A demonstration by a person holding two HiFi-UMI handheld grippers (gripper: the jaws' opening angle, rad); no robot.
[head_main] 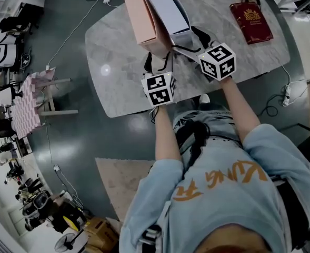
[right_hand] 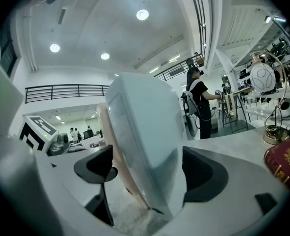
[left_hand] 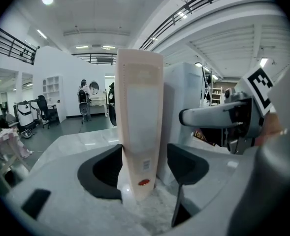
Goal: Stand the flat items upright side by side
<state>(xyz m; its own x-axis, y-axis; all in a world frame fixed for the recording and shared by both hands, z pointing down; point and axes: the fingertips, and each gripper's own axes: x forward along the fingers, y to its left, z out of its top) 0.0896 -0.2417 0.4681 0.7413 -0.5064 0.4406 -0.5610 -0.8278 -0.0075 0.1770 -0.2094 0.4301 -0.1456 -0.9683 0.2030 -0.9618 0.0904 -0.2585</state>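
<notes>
A pink flat box (head_main: 141, 17) stands upright on the marble table (head_main: 118, 51), with a white flat box (head_main: 168, 7) upright right beside it. My left gripper (head_main: 157, 59) reaches the pink box's near end. In the left gripper view the pink box (left_hand: 140, 107) stands between the jaws of that gripper (left_hand: 144, 168): the left pad is at its side and a narrow gap shows at the right pad. The white box (left_hand: 184, 102) rises behind. My right gripper (head_main: 189, 42) holds the white box (right_hand: 145, 132), which fills its jaws (right_hand: 147, 173) and leans slightly; the pink box (right_hand: 106, 132) shows behind.
A dark red book (head_main: 251, 21) lies flat at the table's far right, also seen as the red book (right_hand: 285, 163). A gold wire stand (right_hand: 268, 82) is beyond it. The table's near edge runs just under both grippers. Cables and a pink rack (head_main: 26, 107) are on the floor to the left.
</notes>
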